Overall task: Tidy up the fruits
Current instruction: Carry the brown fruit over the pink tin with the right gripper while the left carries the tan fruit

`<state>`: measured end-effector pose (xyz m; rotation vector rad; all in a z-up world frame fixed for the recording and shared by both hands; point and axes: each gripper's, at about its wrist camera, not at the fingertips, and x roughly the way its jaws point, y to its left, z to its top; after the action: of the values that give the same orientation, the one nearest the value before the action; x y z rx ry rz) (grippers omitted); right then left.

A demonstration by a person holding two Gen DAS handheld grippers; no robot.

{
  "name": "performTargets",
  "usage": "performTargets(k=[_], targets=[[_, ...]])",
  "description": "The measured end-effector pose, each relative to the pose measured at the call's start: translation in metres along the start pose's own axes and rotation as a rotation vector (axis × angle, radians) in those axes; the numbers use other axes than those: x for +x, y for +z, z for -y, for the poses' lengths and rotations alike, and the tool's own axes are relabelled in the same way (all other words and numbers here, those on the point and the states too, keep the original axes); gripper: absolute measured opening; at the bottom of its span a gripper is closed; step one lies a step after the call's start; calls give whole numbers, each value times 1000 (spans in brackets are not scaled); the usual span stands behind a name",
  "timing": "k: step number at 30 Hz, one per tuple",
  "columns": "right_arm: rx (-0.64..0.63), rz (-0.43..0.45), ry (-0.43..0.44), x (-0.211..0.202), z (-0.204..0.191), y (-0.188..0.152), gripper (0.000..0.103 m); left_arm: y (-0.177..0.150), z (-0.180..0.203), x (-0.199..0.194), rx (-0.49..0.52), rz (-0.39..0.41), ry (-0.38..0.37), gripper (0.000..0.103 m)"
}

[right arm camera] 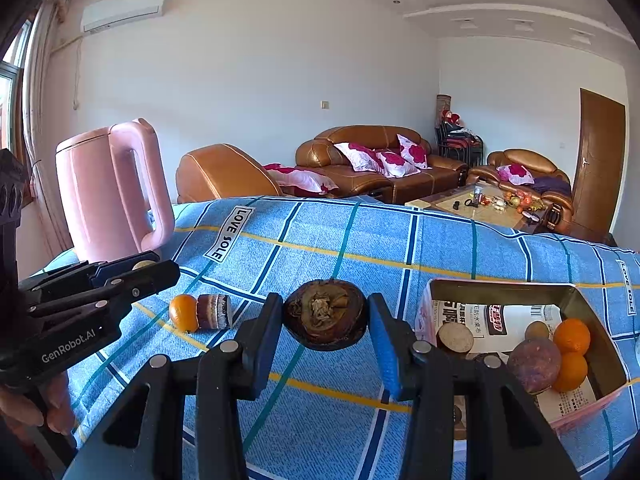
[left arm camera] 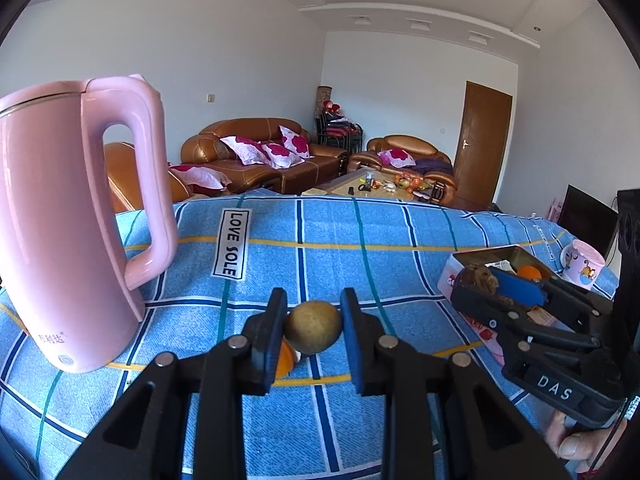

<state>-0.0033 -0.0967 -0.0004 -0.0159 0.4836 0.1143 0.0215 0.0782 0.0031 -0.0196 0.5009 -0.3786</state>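
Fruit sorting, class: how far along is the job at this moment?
Done: oranges and other fruit already lie in the tin. In hand: the left gripper holds a small tan fruit; the right gripper holds a dark brown fruit. Left: an orange and a brown piece on the cloth.

My living room at home

Beyond my desk [right arm camera: 400, 240] with its blue checked cloth I see brown leather sofas [right arm camera: 380, 160] with pink cushions; a low coffee table [right arm camera: 480, 208]; a wooden door [right arm camera: 600, 160]; a wall air conditioner [right arm camera: 124, 8]; a pink kettle [right arm camera: 108, 188].
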Motion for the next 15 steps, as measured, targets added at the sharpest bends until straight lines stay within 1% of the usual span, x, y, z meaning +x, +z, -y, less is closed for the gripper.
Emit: performTargets(k=[5, 8, 13, 15], targets=[[-12, -29, 14, 2, 0, -4, 46, -5, 3, 3, -15, -10, 31, 29], [-21, -27, 15, -2, 2, -6, 46, -7, 6, 1, -30, -10, 28, 29], [-33, -26, 12, -8, 11, -11, 46, -10, 16, 1, -50, -18, 64, 29], [-32, -26, 9, -11, 16, -13, 46, -11, 24, 0, -48, -17, 65, 29]])
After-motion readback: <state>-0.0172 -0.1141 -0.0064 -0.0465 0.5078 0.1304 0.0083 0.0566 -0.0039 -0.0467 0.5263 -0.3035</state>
